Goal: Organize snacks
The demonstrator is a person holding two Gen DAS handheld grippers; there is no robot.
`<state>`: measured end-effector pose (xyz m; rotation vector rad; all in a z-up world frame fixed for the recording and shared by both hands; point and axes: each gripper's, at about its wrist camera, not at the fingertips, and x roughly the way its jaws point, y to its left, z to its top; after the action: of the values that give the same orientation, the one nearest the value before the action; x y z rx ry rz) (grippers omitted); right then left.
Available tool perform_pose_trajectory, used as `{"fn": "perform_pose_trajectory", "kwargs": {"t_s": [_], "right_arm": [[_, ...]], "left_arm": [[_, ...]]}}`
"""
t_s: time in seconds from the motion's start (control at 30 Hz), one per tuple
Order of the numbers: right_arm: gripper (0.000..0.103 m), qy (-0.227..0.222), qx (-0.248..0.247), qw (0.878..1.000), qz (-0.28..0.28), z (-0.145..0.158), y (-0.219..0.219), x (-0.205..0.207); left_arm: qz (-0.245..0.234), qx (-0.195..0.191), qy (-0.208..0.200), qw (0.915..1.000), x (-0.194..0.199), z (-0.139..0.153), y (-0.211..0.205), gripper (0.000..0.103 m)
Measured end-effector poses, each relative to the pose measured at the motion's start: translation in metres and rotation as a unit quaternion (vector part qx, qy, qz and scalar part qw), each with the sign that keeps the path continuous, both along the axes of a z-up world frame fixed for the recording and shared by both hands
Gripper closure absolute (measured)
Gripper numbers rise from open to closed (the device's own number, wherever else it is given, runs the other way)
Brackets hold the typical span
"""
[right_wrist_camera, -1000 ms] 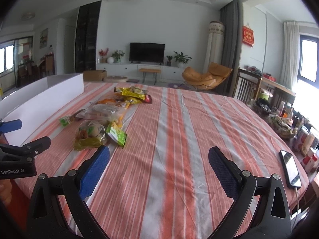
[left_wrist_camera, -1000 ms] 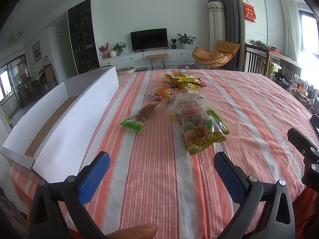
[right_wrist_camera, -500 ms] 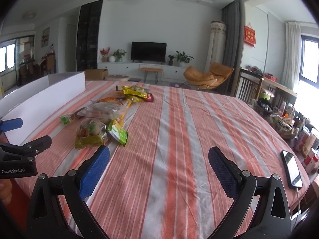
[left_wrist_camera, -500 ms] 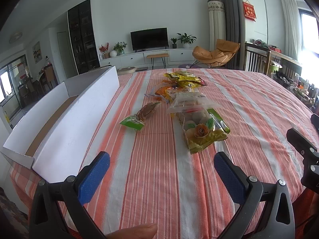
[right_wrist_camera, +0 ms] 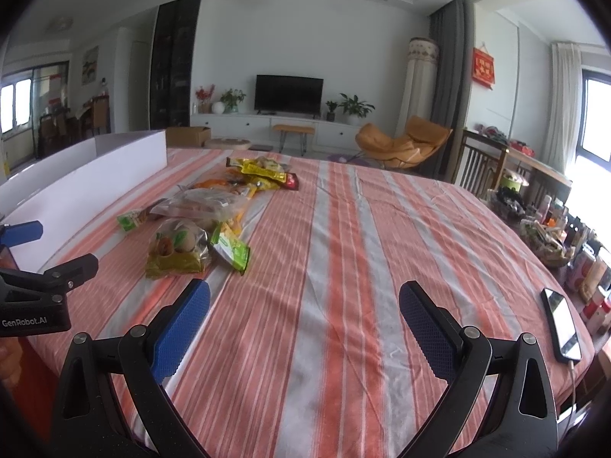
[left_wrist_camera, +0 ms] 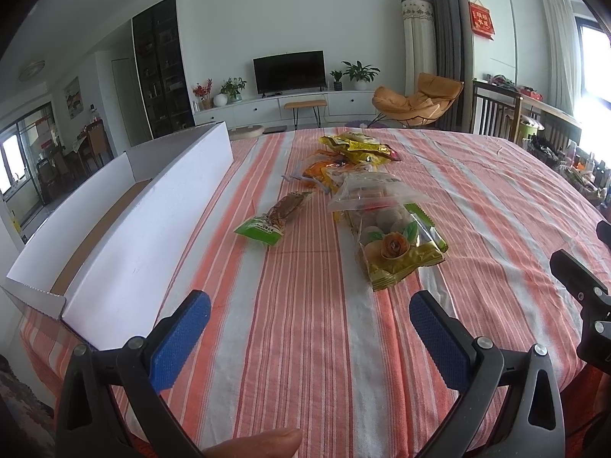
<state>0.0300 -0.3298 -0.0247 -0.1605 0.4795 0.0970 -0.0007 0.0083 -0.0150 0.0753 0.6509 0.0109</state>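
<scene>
The left gripper [left_wrist_camera: 309, 324] has its blue-padded fingers [left_wrist_camera: 179, 339] spread wide and empty above the striped tablecloth [left_wrist_camera: 305, 362]; the right gripper [right_wrist_camera: 305, 318] likewise gapes, holding nothing; the snacks [left_wrist_camera: 382, 225] lie ahead of the left gripper's fingers, untouched; a white box [left_wrist_camera: 126, 236] sits left of them.

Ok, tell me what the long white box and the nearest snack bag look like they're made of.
Long white box: apparently corrugated cardboard, matte white faces, brown inside and a wavy cut edge at its near corner. Nearest snack bag: thin glossy plastic film, clear on top so the round pieces show, with a gold printed bottom that looks metallised; the wrinkles catch light.
</scene>
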Motion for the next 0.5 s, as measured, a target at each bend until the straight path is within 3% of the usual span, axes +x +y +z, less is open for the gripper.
{"fn": "perform_pose_trajectory", "kwargs": {"t_s": [0.5], "right_arm": [[0.002,0.018,0.016,1.0,-0.007,-0.007,-0.008,0.005]], "left_arm": [[0.018,-0.016,0.044,0.9988,0.012,-0.017,0.014,0.0]]}}
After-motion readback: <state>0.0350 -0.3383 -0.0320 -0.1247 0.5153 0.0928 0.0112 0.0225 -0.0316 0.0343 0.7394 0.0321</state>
